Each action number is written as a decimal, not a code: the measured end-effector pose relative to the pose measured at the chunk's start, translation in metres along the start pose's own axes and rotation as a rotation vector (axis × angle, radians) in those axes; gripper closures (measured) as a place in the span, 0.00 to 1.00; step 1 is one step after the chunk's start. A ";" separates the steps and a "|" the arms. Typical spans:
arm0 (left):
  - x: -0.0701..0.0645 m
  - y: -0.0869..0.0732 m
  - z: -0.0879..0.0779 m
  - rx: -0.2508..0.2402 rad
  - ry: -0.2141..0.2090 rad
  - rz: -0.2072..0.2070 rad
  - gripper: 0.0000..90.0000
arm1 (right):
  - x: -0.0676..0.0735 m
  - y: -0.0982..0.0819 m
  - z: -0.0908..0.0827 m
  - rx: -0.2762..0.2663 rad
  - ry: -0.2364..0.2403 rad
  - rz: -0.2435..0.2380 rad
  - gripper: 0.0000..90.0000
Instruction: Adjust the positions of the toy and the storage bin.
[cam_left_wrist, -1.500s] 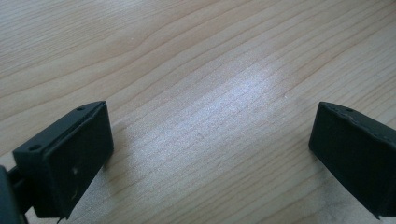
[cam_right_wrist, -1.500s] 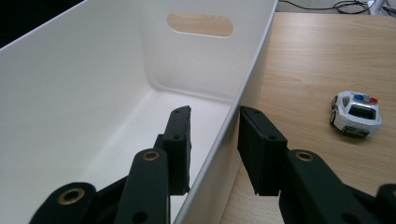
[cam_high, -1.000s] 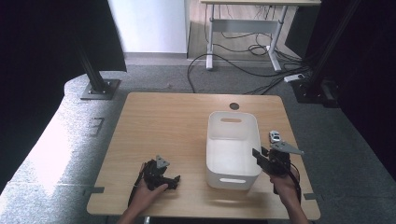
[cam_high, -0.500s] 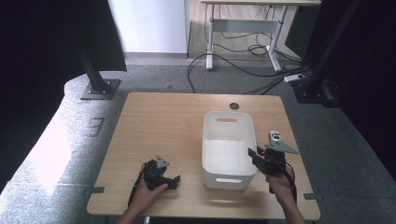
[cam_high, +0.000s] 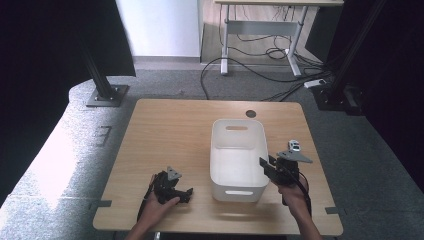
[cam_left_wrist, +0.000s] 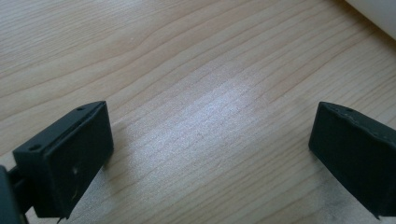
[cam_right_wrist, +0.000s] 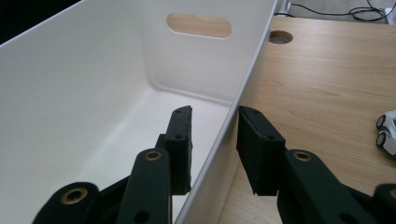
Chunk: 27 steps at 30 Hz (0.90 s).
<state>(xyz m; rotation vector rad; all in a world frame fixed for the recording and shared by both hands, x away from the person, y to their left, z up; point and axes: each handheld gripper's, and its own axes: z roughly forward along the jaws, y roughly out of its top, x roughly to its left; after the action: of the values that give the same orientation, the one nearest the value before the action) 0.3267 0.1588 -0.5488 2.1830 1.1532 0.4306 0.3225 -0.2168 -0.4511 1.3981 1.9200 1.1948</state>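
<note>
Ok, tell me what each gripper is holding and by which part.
The right gripper clamps the white bin by its right side wall, one jaw inside, one outside. The left gripper holds nothing, its jaws open over the table.

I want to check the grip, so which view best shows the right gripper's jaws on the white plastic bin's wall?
The right gripper view: the right gripper straddles the white plastic bin. The high view shows it small; the left gripper view, a corner.
</note>
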 end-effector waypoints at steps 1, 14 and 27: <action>0.000 0.000 0.000 0.000 0.000 0.000 0.00 | 0.001 0.000 0.001 -0.002 0.000 0.002 0.73; 0.000 0.000 0.000 0.000 0.000 0.001 0.00 | 0.011 -0.001 0.004 -0.011 0.005 0.017 0.71; 0.000 0.000 0.000 0.000 0.000 0.001 0.00 | 0.014 -0.002 0.005 -0.021 0.009 0.012 0.68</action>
<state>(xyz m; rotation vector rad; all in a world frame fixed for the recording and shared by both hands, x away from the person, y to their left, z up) 0.3266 0.1588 -0.5487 2.1839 1.1522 0.4304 0.3202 -0.2023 -0.4537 1.3967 1.9023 1.2258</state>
